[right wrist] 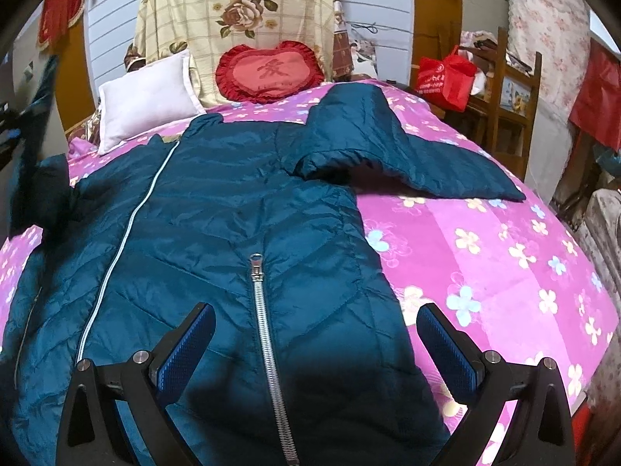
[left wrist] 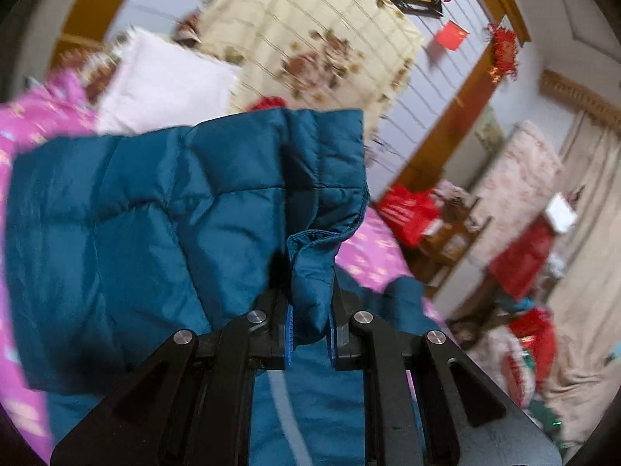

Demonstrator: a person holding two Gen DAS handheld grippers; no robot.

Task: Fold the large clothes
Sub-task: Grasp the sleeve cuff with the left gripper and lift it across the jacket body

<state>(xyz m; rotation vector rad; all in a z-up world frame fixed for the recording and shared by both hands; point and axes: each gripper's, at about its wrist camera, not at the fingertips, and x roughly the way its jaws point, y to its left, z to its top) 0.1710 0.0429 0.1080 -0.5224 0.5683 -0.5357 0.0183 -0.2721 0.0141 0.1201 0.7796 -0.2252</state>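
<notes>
A teal quilted puffer jacket lies front-up on a pink flowered bedspread, its silver zipper running toward me. Its right sleeve is spread out to the right. My left gripper is shut on a sleeve cuff of the jacket and holds it lifted above the bed. My right gripper is open and empty, hovering over the jacket's lower front with the zipper between its blue pads.
A white pillow, a red heart cushion and a floral quilt stand at the bed's head. A red bag and wooden chair stand at the right beside the bed.
</notes>
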